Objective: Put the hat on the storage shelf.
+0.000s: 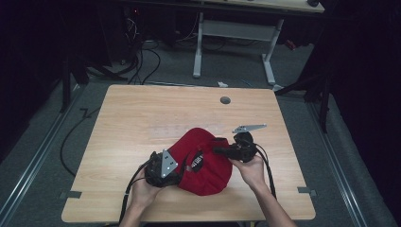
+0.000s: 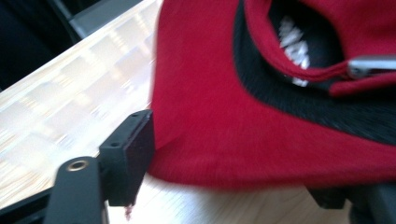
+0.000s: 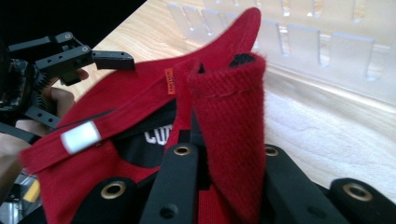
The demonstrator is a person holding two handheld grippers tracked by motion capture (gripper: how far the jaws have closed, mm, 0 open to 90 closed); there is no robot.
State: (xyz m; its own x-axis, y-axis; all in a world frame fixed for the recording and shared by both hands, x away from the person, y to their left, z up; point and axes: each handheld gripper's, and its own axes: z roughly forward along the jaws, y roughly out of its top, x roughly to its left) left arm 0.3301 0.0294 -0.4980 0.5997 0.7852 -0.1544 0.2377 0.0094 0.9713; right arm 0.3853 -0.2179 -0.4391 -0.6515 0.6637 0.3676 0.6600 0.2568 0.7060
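A red cap [image 1: 204,165] with a black lining lies upside down on the wooden table [image 1: 142,118], toward the front middle. My right gripper [image 1: 216,149] comes in from the right and is shut on a folded piece of the cap's red fabric [image 3: 233,116], which stands up between its jaws [image 3: 229,158]. My left gripper [image 1: 182,166] is at the cap's left side. Its jaws stand wide, with the cap's edge [image 2: 224,116] between them and one fingertip [image 2: 133,144] right at the edge. The strap with its metal buckle [image 2: 371,66] crosses the cap's opening.
A round cable hole [image 1: 225,100] sits near the table's far edge. A clear slotted strip [image 3: 303,42] lies on the table beyond the cap. Behind the table stand a white desk frame [image 1: 234,30] and cables on the floor [image 1: 142,61].
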